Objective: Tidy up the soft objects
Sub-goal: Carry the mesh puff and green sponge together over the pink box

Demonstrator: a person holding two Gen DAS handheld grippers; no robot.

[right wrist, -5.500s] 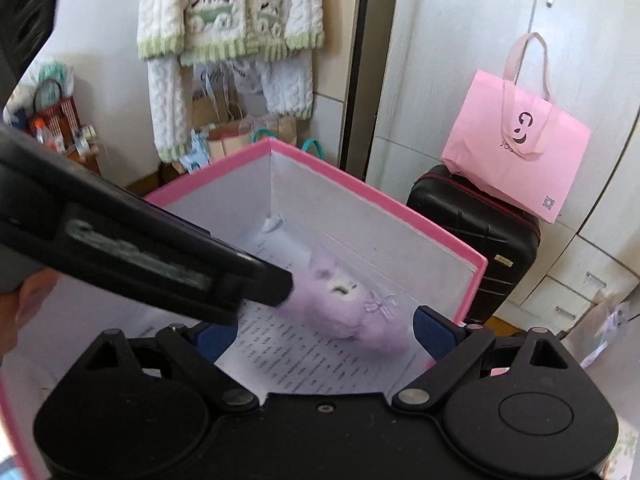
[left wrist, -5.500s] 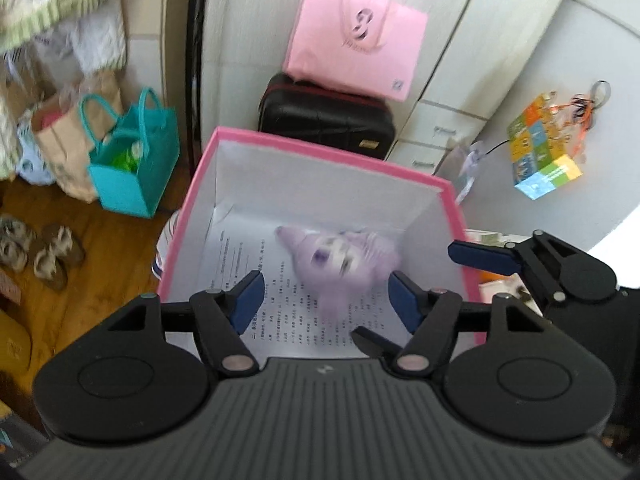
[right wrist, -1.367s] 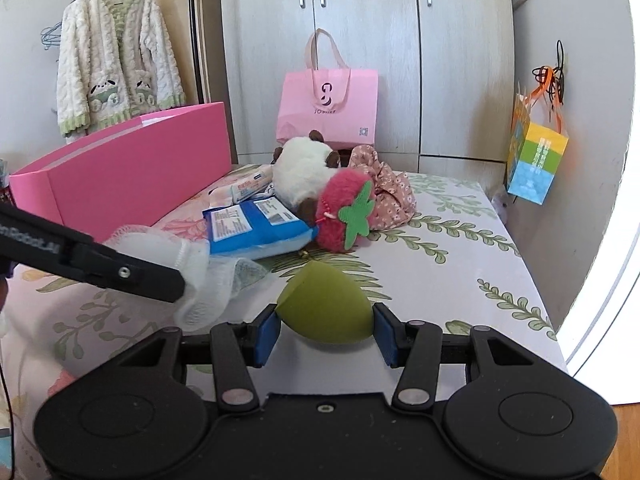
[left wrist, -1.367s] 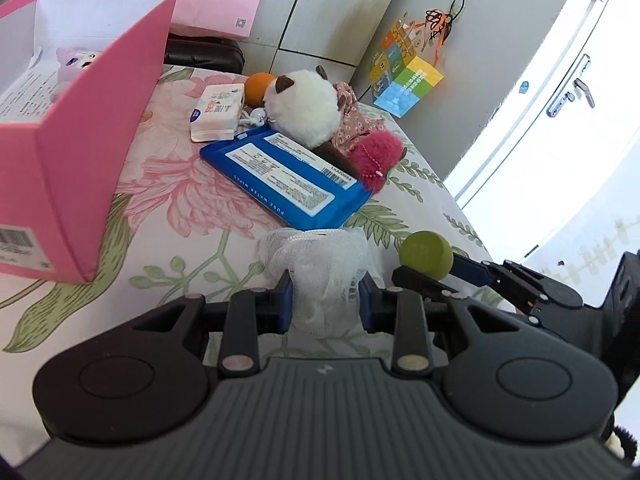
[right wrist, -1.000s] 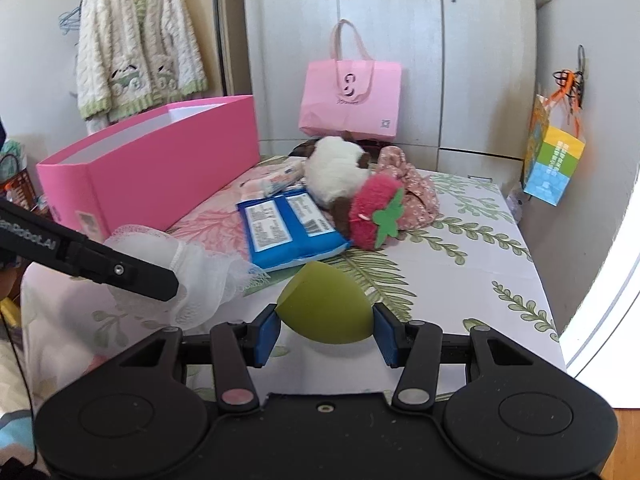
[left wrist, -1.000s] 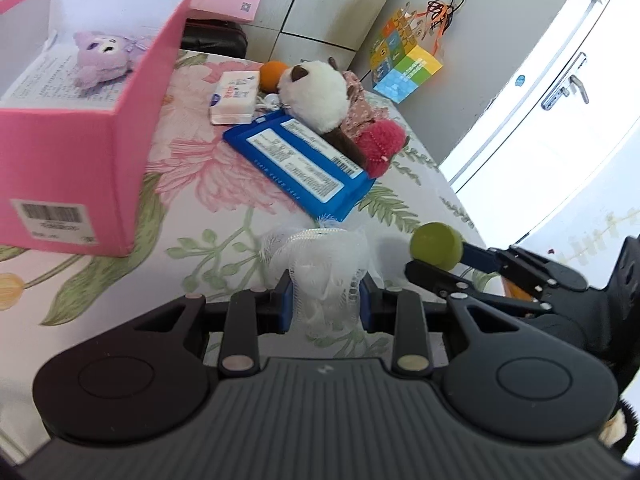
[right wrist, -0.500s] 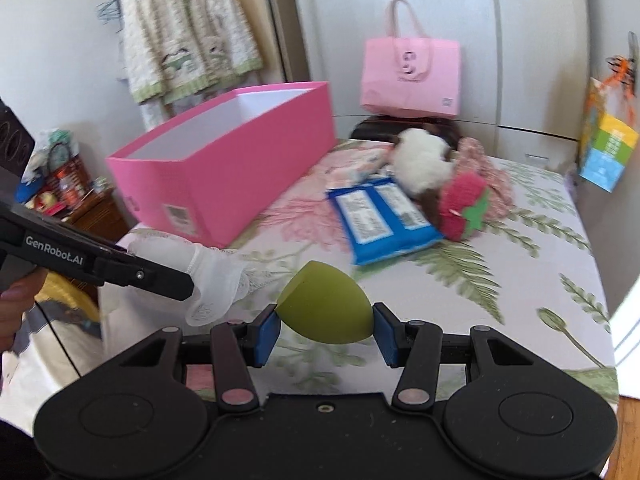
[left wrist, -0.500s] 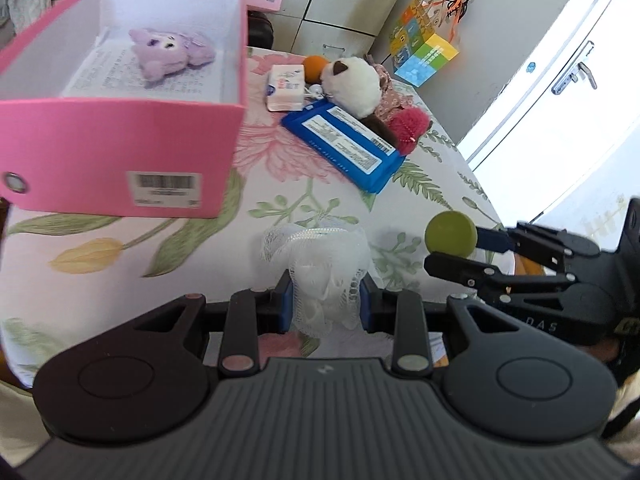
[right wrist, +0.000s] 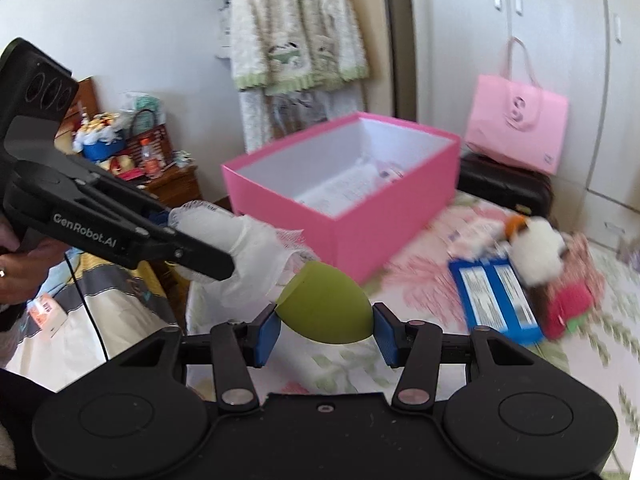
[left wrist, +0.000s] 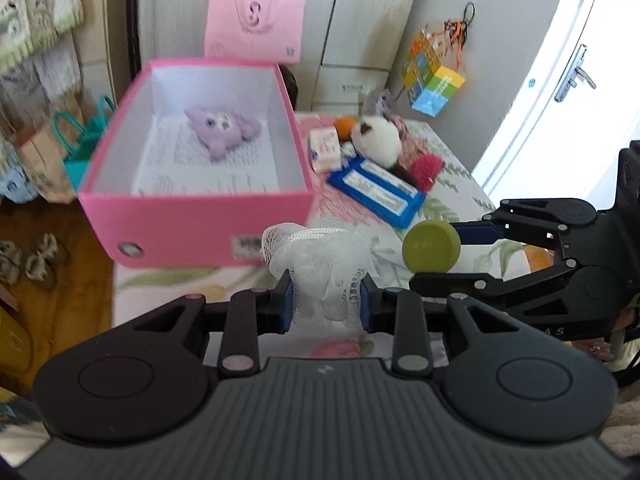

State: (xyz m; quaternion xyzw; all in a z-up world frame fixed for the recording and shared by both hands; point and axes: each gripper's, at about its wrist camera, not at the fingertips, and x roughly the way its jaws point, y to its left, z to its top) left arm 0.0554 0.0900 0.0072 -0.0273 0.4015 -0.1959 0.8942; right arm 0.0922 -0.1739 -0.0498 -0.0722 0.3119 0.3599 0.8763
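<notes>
Left claw (left wrist: pixel 326 306): clamped on white mesh bath pouf (left wrist: pixel 320 256), now lifted clear of the bed (left wrist: pixel 460 188).
Right claw (right wrist: pixel 325 332): gripping green makeup sponge (right wrist: pixel 326 308), likewise raised.
Pink box (left wrist: pixel 192 220): nearer than a second ago, purple plush (left wrist: pixel 222 130) inside.
Implication: both items head boxward.

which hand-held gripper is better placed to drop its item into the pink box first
Probably left. The left hand-held gripper, shut on the white mesh bath pouf, sits right before the pink box. The right hand-held gripper, holding the green makeup sponge, is off to the side, farther away.
</notes>
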